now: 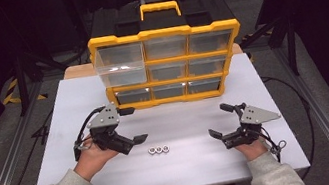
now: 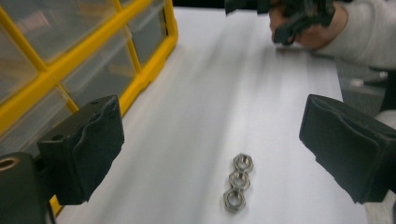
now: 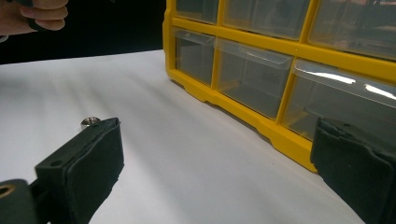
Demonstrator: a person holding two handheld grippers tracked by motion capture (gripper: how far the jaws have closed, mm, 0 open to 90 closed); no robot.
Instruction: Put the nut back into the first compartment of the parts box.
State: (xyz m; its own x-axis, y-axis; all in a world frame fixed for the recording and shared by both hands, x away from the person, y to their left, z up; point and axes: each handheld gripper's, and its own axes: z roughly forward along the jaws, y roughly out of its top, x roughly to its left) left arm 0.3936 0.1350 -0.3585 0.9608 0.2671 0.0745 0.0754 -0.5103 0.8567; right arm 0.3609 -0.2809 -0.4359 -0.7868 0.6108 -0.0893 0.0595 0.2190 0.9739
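High view: a white table (image 1: 78, 102) carries a yellow organizer (image 1: 168, 64) with three rows of clear drawers, and its top-left drawer (image 1: 120, 65) is pulled out toward the person and looks empty. Three small metal nuts (image 1: 159, 149) lie touching in a short row on the table, between the two hands and well apart from the organizer. Left gripper (image 1: 127, 126) hangs near the nuts with its jaws wide and nothing between them; the left gripper view looks down on the nuts (image 2: 238, 181) lying between and beyond the black pads. Right gripper (image 1: 220, 121) rests on the other side, also gaping and empty. Judging from this, the drawer is ready, but no nut has been picked up yet; all three still need lifting and dropping into the open drawer.
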